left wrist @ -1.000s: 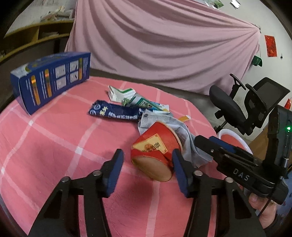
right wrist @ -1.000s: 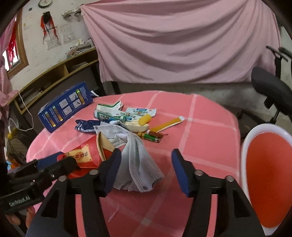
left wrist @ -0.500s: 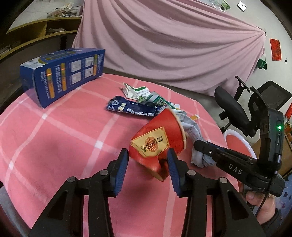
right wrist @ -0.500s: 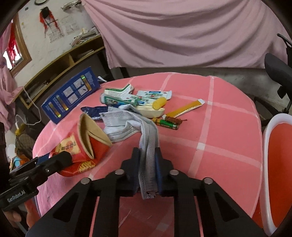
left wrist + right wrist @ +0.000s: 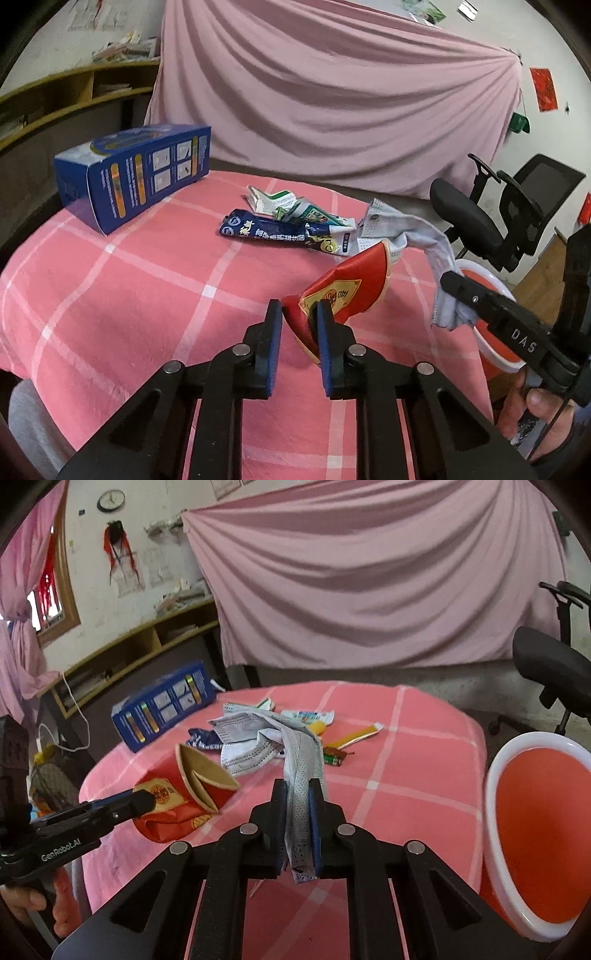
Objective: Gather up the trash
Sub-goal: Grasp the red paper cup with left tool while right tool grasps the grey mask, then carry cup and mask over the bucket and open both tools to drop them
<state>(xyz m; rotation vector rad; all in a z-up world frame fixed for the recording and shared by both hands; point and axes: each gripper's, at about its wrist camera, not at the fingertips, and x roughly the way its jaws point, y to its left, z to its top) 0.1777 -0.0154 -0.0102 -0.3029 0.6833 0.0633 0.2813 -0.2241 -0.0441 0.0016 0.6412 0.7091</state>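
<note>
A crushed red paper cup (image 5: pixel 343 291) hangs tilted just above the pink checked tablecloth (image 5: pixel 129 295). My left gripper (image 5: pixel 297 310) is closing its jaws on the cup's squashed base, and the pads press it. In the right wrist view the cup (image 5: pixel 192 786) shows its open mouth, with the left gripper (image 5: pixel 147 801) at its side. My right gripper (image 5: pixel 297 790) is shut on a grey face mask (image 5: pixel 258 734), which trails back to the litter pile. In the left wrist view the mask (image 5: pixel 406 229) drapes down to the right gripper (image 5: pixel 448 282).
A red bin with a white rim (image 5: pixel 546 812) stands just right of the table. A blue box (image 5: pixel 136 173) lies at the far left. Wrappers (image 5: pixel 273 230), a battery (image 5: pixel 332 758) and a yellow tube (image 5: pixel 354 734) litter the middle. An office chair (image 5: pixel 498 206) stands beyond.
Both grippers closed: the left onto the red cup, the right onto the face mask. Both have risen a little, lifting the cup off the cloth and pulling the mask taut.
</note>
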